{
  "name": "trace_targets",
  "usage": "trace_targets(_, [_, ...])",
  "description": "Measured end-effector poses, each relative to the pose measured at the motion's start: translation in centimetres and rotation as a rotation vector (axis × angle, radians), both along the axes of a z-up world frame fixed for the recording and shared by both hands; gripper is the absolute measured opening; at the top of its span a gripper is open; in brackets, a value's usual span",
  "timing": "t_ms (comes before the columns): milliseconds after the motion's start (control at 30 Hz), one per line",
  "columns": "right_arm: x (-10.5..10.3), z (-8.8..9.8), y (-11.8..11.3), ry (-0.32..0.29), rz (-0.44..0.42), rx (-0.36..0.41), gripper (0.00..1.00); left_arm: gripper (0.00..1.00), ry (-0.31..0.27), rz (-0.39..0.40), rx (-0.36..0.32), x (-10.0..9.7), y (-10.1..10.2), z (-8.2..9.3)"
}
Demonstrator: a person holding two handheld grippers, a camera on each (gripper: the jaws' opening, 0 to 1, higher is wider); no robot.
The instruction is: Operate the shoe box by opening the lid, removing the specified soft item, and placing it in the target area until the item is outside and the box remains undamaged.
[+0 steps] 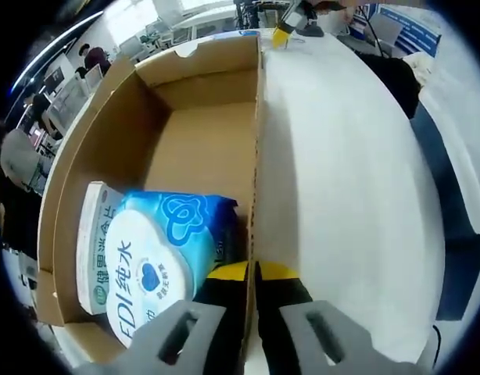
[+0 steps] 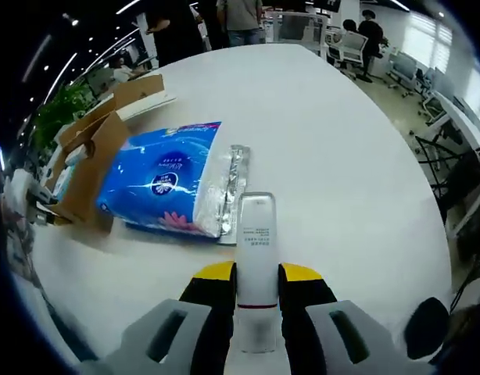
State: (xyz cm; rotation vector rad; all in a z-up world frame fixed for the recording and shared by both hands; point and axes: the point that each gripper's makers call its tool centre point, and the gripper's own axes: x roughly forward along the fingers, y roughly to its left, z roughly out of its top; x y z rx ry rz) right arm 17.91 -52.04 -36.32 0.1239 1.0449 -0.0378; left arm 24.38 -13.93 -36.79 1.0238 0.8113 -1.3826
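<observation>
Your right claw grips a white tube pointing lengthwise away; your left claw clamps the box wall.

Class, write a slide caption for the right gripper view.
Right gripper holds a white tube above the table, beside a blue tissue pack.

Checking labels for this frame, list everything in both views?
box: 1, brown cardboard, open, on the table
wipes pack: 1, blue and white, inside the box
tissue pack: 1, blue, on the table beside the box
tube: 1, white, between the right gripper's jaws
table: 1, white
people: several, standing in the background
left gripper: grey with yellow tips, shut on the box wall
right gripper: grey with yellow tips, shut on the tube
</observation>
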Motion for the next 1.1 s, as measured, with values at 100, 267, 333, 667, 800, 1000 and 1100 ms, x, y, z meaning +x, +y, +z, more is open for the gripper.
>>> trace_targets(100, [-0.04, -0.2, 0.06, 0.002, -0.001, 0.003, 0.19, 0.01, 0.003, 0.002, 0.0, 0.0, -0.03, 0.02])
trace_targets(267, [0.07, -0.29, 0.01, -0.002, -0.005, 0.002, 0.19, 0.01, 0.003, 0.003, 0.0, 0.02, -0.03, 0.0])
trace_targets(333, [0.16, -0.32, -0.06, -0.003, -0.005, 0.0, 0.19, 0.01, 0.004, 0.003, 0.0, 0.03, -0.02, 0.04])
trace_targets(667, [0.39, -0.3, 0.15, -0.009, 0.008, -0.016, 0.19, 0.01, 0.002, -0.001, -0.002, 0.03, 0.04, 0.03])
trace_targets(800, [0.29, -0.18, 0.15, -0.016, 0.015, -0.023, 0.2, 0.01, 0.003, -0.002, -0.002, 0.0, 0.06, 0.03])
trace_targets(1000, [0.32, 0.08, -0.09, -0.031, 0.038, -0.045, 0.22, 0.01, 0.0, -0.006, -0.002, -0.01, 0.02, 0.02])
trace_targets(1100, [0.14, 0.44, 0.0, -0.034, 0.038, -0.048, 0.22, 0.01, -0.001, -0.006, -0.002, 0.01, 0.03, 0.02])
